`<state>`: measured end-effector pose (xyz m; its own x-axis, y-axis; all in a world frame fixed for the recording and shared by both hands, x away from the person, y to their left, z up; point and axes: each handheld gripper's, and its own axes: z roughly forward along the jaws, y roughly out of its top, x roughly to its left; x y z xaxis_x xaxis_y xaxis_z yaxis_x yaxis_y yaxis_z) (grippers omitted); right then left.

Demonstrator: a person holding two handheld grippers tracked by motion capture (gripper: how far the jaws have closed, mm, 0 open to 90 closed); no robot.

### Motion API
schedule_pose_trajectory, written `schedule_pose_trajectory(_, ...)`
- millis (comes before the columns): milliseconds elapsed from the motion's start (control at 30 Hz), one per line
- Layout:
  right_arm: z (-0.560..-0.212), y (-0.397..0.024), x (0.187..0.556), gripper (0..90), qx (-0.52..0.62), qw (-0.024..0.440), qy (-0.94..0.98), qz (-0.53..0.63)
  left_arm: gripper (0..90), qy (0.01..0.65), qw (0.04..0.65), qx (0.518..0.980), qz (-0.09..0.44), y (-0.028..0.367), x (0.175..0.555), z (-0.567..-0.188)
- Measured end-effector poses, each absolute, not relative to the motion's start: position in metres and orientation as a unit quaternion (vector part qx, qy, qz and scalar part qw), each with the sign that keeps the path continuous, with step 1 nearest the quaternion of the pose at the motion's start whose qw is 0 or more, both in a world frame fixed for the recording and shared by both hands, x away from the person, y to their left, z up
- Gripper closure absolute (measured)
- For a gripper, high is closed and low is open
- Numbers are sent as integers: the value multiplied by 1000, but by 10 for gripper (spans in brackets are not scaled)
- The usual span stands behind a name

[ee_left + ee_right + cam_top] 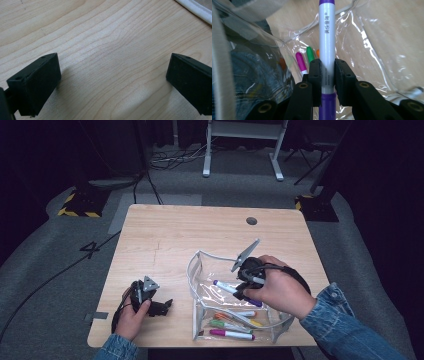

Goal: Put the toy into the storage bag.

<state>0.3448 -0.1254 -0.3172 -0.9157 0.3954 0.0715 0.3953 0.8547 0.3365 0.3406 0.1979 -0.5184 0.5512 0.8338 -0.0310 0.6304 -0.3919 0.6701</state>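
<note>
Purple-capped marker (327, 42) sits clamped in my right hand-held gripper (327, 80), long axis probably slanting across the clear pouch (200, 270) below; my left hand-held gripper (112, 82) rests open.

Markers (231, 334) lie in a pouch (200, 270) on the table's (165, 235) right half.

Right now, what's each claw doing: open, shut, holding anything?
Left claw: open, nothing between its jaws, over bare table.
Right claw: shut on the purple marker, above the clear pouch.
</note>
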Motion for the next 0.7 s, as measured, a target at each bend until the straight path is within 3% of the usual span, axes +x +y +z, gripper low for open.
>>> schedule_pose_trajectory(300,-368,-108,357,767,188,-29,978,86,0,447,322,820,156,198,341,-518)
schedule_pose_trajectory(700,-399,-100,356,767,162,-54,985,24,0,447,322,820,156,198,341,-518)
